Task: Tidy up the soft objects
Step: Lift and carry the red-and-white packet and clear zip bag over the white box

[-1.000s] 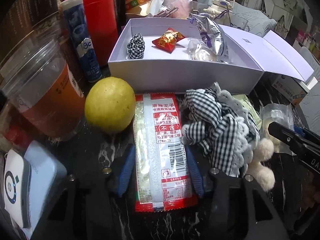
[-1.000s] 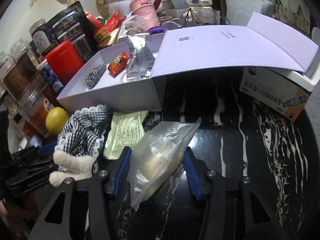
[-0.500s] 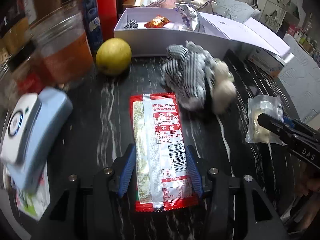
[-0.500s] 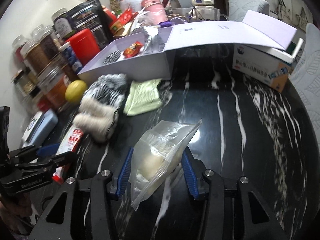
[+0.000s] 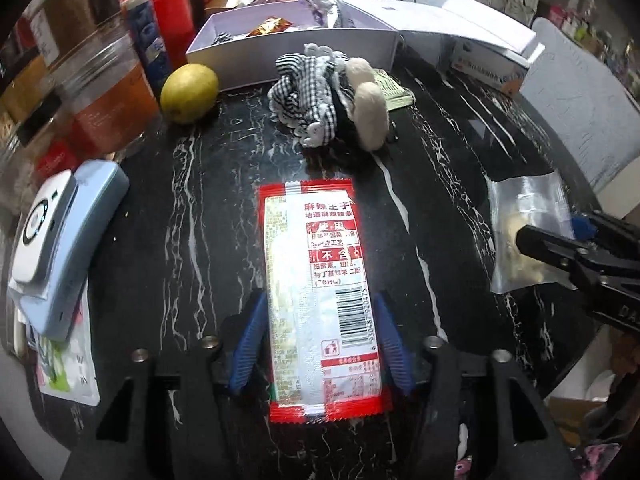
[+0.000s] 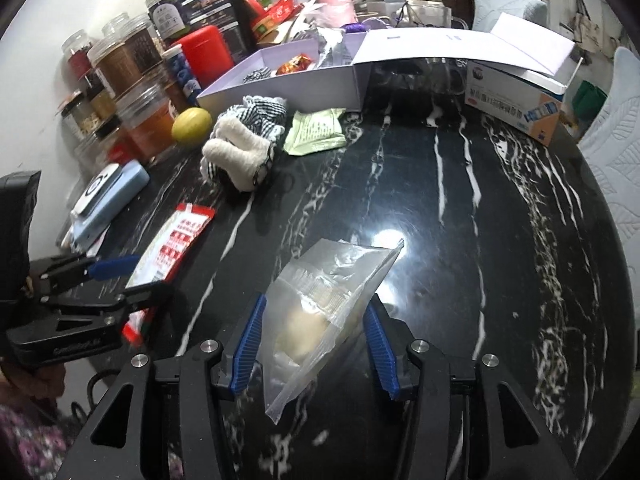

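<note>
My left gripper [image 5: 320, 344] is shut on a red snack packet [image 5: 316, 280] and holds it above the black marble table [image 5: 200, 200]. My right gripper [image 6: 314, 344] is shut on a clear plastic bag [image 6: 320, 300] with a pale soft lump inside, held above the table. The bag also shows in the left wrist view [image 5: 524, 236], and the red packet in the right wrist view [image 6: 176, 240]. A checked cloth bundle with cream fluffy parts [image 5: 332, 96] lies in front of the open white box [image 5: 296, 60].
A yellow lemon [image 5: 190, 92], jars [image 5: 104, 92] and a red canister [image 5: 176, 24] stand at the left. A pale blue device [image 5: 60, 244] lies at the left edge. A green packet [image 6: 316, 132] and a medicine box [image 6: 516, 100] lie near the white box.
Both grippers have pulled back and up from the box with their packets held. The checked bundle, lemon and box now look farther away.
</note>
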`<state>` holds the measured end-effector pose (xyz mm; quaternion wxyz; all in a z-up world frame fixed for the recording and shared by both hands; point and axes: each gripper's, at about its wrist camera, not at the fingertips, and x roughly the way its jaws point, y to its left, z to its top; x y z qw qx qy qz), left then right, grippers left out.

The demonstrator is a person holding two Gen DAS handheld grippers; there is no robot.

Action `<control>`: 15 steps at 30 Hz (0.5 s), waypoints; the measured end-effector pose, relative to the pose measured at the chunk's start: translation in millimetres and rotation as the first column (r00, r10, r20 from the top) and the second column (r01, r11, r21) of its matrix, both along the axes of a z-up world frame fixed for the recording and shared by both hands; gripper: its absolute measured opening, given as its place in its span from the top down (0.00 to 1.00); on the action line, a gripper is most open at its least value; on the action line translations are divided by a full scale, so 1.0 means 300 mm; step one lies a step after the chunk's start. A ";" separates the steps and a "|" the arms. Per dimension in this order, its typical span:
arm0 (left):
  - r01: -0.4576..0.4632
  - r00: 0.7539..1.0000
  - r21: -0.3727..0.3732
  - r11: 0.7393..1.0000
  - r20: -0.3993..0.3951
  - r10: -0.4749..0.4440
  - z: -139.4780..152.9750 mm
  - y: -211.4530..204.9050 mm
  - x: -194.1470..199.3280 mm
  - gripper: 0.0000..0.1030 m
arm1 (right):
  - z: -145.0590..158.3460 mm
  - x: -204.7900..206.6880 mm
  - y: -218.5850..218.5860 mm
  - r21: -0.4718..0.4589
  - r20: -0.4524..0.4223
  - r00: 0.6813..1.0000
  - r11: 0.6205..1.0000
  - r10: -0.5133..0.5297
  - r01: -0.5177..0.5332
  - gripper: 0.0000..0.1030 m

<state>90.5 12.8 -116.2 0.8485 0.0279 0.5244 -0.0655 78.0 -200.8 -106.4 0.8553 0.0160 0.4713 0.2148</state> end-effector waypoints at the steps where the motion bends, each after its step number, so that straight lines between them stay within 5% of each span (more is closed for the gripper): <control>1: -0.002 1.000 -0.006 1.000 0.000 0.002 -0.004 -0.003 0.004 0.33 | 0.000 -0.001 -0.005 -0.005 0.001 1.000 1.000 -0.006 0.006 0.48; 3: -0.006 1.000 -0.003 1.000 0.006 0.006 -0.009 -0.014 0.015 0.25 | -0.006 0.002 -0.011 -0.016 0.006 1.000 1.000 -0.026 0.026 0.33; 8: -0.030 0.999 -0.019 0.999 0.039 0.030 -0.010 -0.004 0.024 0.25 | -0.028 0.015 -0.006 -0.028 0.013 0.999 0.998 -0.053 0.053 0.20; 12: -0.060 0.995 -0.019 0.998 0.080 0.061 -0.001 0.011 0.024 0.49 | -0.037 0.010 0.023 -0.095 0.048 0.997 0.993 -0.061 0.066 0.18; 15: -0.059 0.994 -0.020 0.998 0.088 0.061 0.001 0.019 0.019 0.50 | -0.041 0.009 0.026 -0.104 0.061 0.995 0.991 -0.081 0.087 0.18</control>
